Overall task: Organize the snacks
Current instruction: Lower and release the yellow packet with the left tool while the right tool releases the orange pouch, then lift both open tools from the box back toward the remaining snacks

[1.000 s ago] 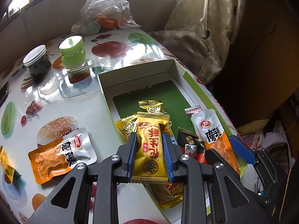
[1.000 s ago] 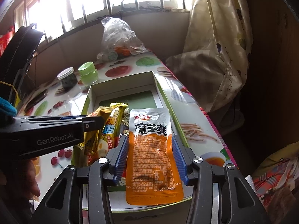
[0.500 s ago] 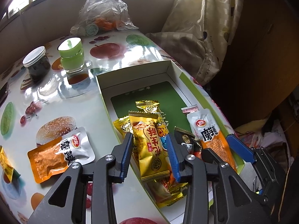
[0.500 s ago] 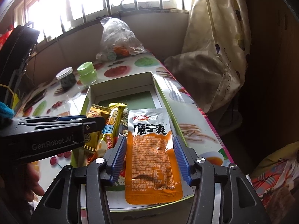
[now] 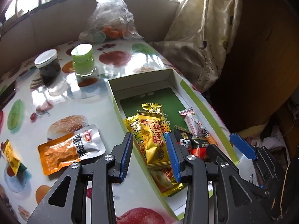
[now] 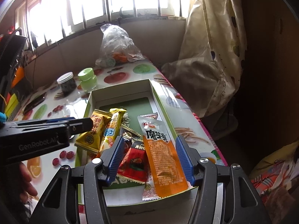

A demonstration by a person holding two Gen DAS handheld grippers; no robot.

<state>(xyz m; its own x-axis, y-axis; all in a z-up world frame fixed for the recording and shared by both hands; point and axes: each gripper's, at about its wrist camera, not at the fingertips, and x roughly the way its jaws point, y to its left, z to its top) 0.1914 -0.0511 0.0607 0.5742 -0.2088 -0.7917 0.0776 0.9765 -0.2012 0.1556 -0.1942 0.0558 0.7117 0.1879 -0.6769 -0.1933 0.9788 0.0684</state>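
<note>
An open white-and-green box [image 5: 194, 95] [image 6: 158, 97] lies on the fruit-print table and holds several snack packets. My left gripper [image 5: 150, 155] is open above the box's near left corner; the yellow packet [image 5: 155, 141] lies loose in the box between its fingers. My right gripper [image 6: 149, 157] is open over the box's near end; the orange-and-silver pouch [image 6: 162, 155] rests in the box between its fingers. A second orange-and-silver pouch [image 5: 71, 149] and a small yellow packet [image 5: 11, 156] lie on the table left of the box.
A dark jar with a white lid [image 5: 47, 65] and a green jar [image 5: 83, 59] stand behind the box. A clear plastic bag [image 5: 110, 24] sits at the back by the window. A curtain [image 5: 201, 37] hangs beyond the table's right edge. A phone [image 6: 35, 100] lies far left.
Both grippers opened. The left one let go of the yellow packet, which now lies in the box. The right one released the orange pouch into the box.
</note>
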